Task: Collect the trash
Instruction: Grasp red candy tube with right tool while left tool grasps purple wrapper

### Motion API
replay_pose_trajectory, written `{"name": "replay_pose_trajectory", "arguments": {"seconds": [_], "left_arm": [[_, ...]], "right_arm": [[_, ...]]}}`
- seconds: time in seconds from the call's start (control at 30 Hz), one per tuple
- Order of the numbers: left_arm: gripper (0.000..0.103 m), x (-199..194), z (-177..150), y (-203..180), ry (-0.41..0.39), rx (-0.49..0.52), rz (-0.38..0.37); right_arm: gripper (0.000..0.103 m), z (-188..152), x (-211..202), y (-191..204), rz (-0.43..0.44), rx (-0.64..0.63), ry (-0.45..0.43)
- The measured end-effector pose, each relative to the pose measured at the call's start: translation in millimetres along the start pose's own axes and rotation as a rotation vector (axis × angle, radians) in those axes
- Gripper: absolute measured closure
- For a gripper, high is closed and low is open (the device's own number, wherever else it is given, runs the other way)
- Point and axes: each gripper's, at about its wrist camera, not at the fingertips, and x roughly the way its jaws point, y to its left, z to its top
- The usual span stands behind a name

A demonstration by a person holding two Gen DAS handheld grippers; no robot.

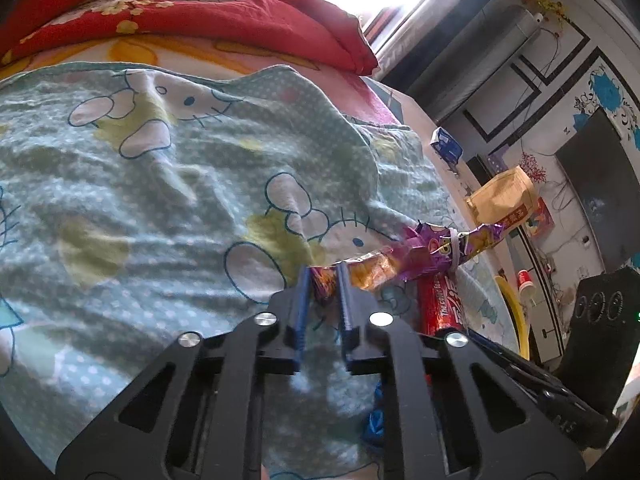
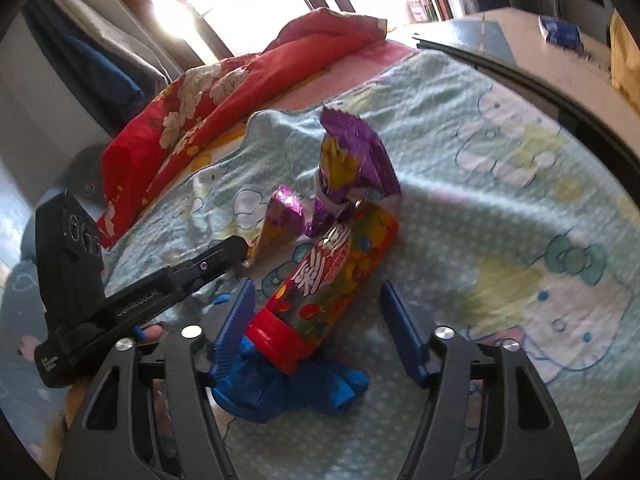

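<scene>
Purple and yellow snack wrapper (image 1: 424,250), crumpled and cinched with a white band, pinched at its near end between the blue fingers of the left gripper (image 1: 324,276), jaws drawn almost together on the foil. Stretches away from those fingertips, up and to the right, lifted a little off the cat-print sheet (image 1: 160,184). Seen from the right wrist view as the same wrapper (image 2: 352,160) with its frilled end standing up, clamped at the lower left by the black tip of the left gripper (image 2: 240,250), which reaches in from the left, tilted low and nearly level with the bed. Just beside the wrapper, red candy tube (image 2: 332,276) with a red cap, lying on the sheet between the spread fingers of the right gripper (image 2: 316,296); jaws wide apart, neither pad (image 2: 236,320) clearly touching the tube. Right gripper angled down over the bed, tube pointing away from it and slightly to the right. Under the cap end, close in against the gripper body, crumpled blue balloon-like scrap (image 2: 304,388). Farther out beyond both grippers, red floral quilt (image 2: 192,112) bunched against the window. Off to the right of the left gripper, a brown paper bag (image 1: 502,198) and a small blue box (image 1: 446,144) on a pale ledge beside the bed.
</scene>
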Motion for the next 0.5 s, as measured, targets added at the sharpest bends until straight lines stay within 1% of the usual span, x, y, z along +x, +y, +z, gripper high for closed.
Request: {"name": "replay_pose_trajectory", "arguments": {"seconds": [0.17, 0.3, 0.5], "left_arm": [[0.098, -11, -8, 0, -0.031, -0.004, -0.012], [0.098, -25, -13, -4, -0.074, -0.005, -0.020], [0.098, -45, -19, -19, -0.125, 0.031, -0.033]], "right_arm": [[0.060, -5, -9, -1, 0.044, 0.012, 0.004], [0.064, -11, -28, -1, 0.064, 0.004, -0.020], [0.067, -16, -53, -7, 0.042, -0.009, -0.066]]}}
